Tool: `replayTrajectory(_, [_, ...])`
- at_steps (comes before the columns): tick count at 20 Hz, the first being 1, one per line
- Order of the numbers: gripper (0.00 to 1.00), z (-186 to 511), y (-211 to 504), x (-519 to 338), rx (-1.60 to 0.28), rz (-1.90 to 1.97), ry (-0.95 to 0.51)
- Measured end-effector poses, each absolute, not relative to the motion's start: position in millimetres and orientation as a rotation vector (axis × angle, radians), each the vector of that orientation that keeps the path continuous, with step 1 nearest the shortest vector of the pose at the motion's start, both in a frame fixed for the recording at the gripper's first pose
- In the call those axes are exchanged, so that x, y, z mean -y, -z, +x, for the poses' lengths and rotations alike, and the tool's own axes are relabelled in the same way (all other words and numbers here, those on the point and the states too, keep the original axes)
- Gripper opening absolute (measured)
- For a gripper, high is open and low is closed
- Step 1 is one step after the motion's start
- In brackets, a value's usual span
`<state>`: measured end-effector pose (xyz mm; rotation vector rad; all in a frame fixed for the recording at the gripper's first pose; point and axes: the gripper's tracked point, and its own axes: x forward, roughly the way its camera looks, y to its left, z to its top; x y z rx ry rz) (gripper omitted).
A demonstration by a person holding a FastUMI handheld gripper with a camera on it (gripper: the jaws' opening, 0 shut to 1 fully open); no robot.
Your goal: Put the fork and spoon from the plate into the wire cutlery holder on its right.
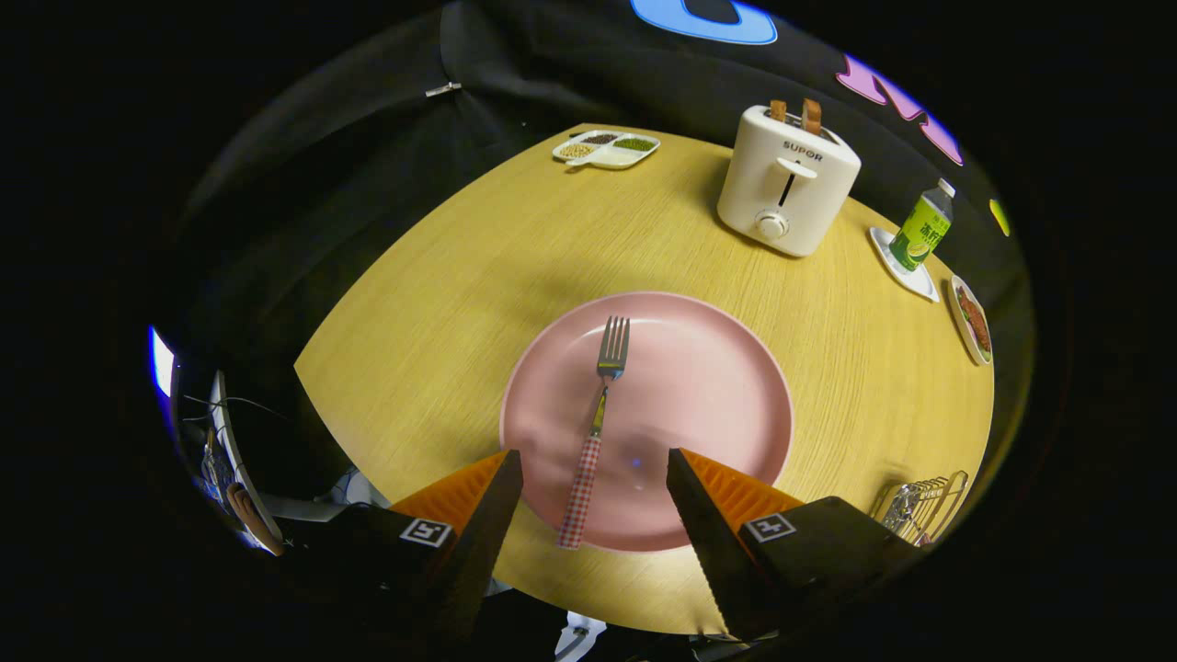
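Note:
A pink plate (717,386) lies on the round wooden table, just ahead of my fingers. On it rests a fork (596,432) with a red-checked handle; its tines point away from me and its handle end reaches the plate's near rim. My gripper (595,464) is open above the near part of the plate, and the fork's handle lies in the gap between the two fingers, touched by neither. The wire cutlery holder (922,507) stands to the right of the plate, beside my right finger; something shiny shows inside it.
A white toaster (786,179) with two slices stands beyond the plate. A divided dish of grains (607,149) sits at the far edge. To the right are a green-labelled bottle (922,230) on a white coaster and a small plate of food (972,319).

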<state>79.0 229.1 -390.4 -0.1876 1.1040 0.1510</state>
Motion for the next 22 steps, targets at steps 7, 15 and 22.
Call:
replayTrajectory(7, [0.73, 74, 422, -227, -1.244, -0.214, -0.125])
replayTrajectory(15, [0.25, 73, 433, -224, -1.342, -0.2, -0.103])
replayTrajectory(22, [0.08, 68, 430, -221, -1.404, -0.086, -0.186])
